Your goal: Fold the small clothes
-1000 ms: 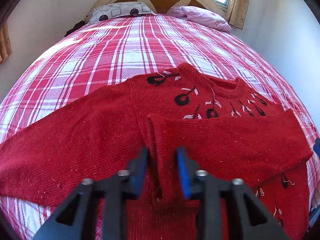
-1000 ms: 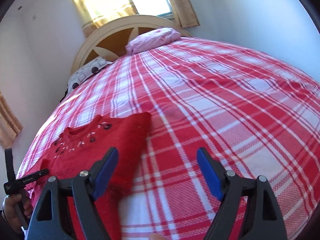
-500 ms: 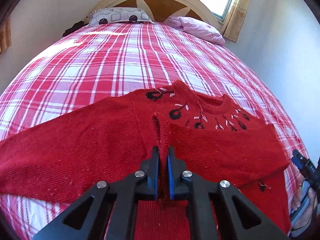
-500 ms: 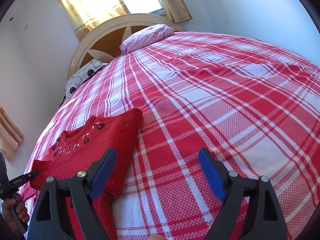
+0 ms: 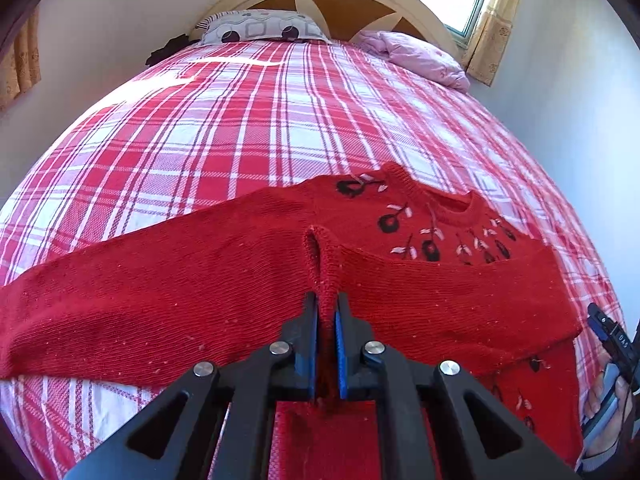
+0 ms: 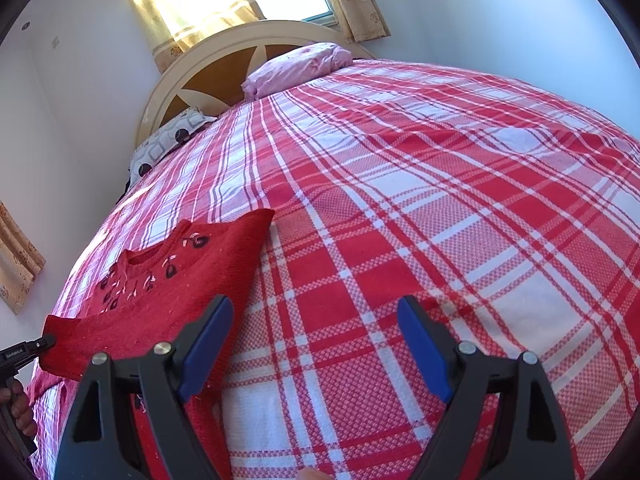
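On the bed [image 5: 248, 128], the left gripper [image 5: 327, 344] has just pinched shut on the red sweater's [image 5: 192, 280] folded sleeve [image 5: 440, 296], ready to lift; the right gripper [image 6: 316, 360] hangs wide open, holding nothing.

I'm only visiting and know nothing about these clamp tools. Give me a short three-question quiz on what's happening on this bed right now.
1. True or false: the left gripper is shut on a sleeve cuff of the red sweater.
2. The right gripper is: A) open above the plaid bedspread; B) shut on the sweater; C) holding the pink pillow.
3. Fill in: the sweater's other sleeve lies ______ on the bedspread.

Key: 1 true; 2 A; 3 stretched out, unfolded.
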The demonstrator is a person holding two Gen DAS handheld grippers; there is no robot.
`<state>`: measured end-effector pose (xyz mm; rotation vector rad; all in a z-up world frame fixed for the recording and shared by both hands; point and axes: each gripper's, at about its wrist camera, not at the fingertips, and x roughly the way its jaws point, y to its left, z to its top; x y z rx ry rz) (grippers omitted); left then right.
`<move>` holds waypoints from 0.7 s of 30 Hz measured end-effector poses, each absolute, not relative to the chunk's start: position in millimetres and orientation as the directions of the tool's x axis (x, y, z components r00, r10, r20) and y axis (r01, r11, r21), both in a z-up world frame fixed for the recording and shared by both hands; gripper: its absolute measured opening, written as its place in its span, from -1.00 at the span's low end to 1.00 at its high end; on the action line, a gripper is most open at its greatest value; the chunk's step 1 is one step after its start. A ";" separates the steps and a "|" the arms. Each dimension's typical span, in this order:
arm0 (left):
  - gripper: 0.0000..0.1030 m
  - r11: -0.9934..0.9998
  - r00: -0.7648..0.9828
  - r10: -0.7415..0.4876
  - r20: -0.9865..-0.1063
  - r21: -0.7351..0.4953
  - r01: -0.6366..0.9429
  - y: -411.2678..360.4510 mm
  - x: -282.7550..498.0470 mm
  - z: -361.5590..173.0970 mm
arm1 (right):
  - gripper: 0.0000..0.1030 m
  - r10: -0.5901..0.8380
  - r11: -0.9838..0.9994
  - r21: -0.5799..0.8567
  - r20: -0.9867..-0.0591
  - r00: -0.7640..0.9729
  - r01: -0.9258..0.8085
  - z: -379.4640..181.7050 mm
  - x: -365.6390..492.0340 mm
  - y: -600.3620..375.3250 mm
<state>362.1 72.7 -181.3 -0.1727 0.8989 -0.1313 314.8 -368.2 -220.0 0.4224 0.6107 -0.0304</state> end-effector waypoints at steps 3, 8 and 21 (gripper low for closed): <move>-0.86 0.983 0.604 -0.165 -0.780 -0.182 0.033 73.5 365.4 -191.9 | 0.71 0.100 0.917 0.371 -0.573 0.813 0.149 -222.5 317.7 -366.7; -0.86 0.984 0.569 -0.160 -0.807 -0.177 0.025 70.9 367.8 -215.1 | 0.71 0.101 0.923 0.360 -0.571 0.815 0.138 -222.1 317.9 -363.0; -0.86 0.982 0.581 -0.163 -0.798 -0.188 0.018 78.8 352.3 -215.7 | 0.51 0.350 0.937 0.200 -0.555 0.754 -0.288 -193.6 324.9 -260.2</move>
